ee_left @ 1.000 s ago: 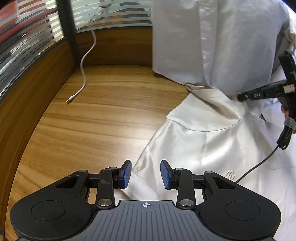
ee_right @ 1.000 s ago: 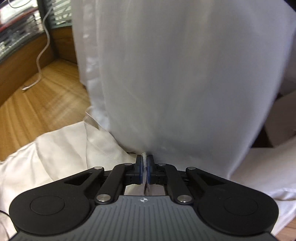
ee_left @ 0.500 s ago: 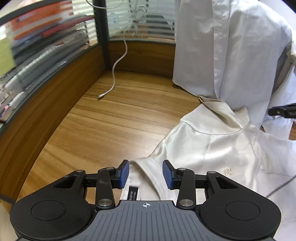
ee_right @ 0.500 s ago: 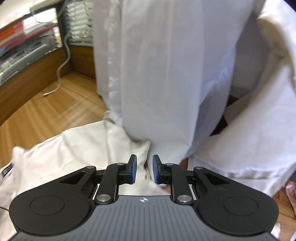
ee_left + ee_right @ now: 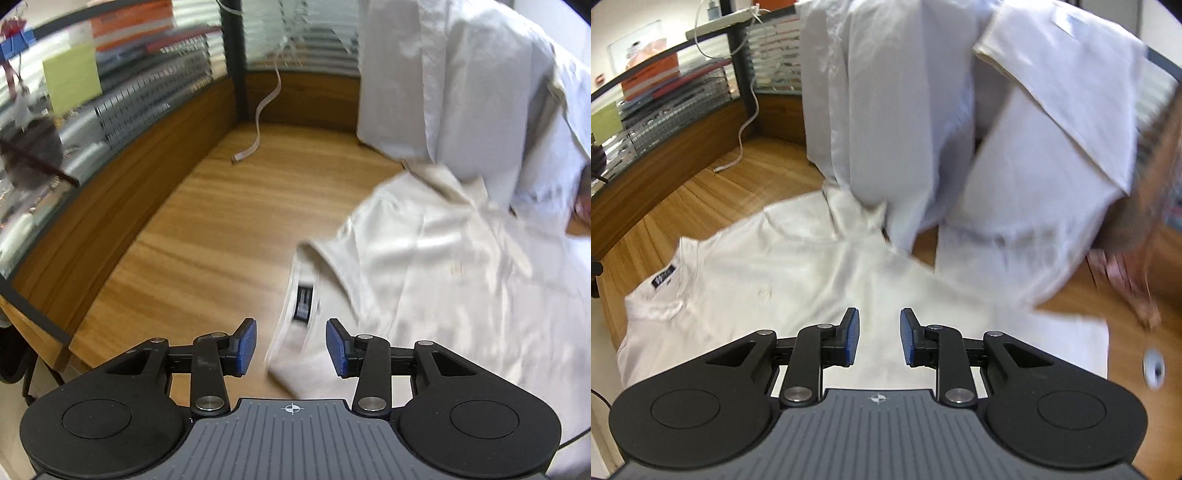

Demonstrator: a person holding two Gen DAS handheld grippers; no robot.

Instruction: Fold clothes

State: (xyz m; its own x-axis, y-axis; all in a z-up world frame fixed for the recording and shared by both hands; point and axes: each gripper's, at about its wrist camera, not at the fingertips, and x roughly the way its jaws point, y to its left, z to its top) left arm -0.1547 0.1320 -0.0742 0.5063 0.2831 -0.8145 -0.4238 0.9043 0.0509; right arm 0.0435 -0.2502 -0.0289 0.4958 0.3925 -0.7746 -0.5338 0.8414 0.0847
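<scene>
Shirt, cream-white, lies spread flat on the bench ahead of both hand-held grippers, collar with its dark label toward the bench's near-left edge. No fold shows in it yet, so the folding proper looks barely begun: laying out seems done, while sleeves, sides and the final halving are all left. A pale blue-white garment hangs upright beyond the shirt, draped over something hidden, with its lower edge resting on the shirt's far part.

Left hand-held gripper hovers with its blue pads spread wide, nothing between them, the collar band just ahead and slightly right of its fingertips. Right hand-held gripper is likewise spread and empty, poised over the shirt's middle.

Edges: in the right wrist view the collar end sits close to the bench's rim, with the floor visible past it, so cloth there could slip over. A raised wooden ledge under a blind-covered partition bounds the far-left side. A white cable trails onto the bench ahead-left of the left hand-held gripper, well apart from the shirt.

Room: bare wood ahead-left gives good space for a sleeve fold. Ahead-right is crowded by the hanging garment and a blurred hand near the shirt's right side.
</scene>
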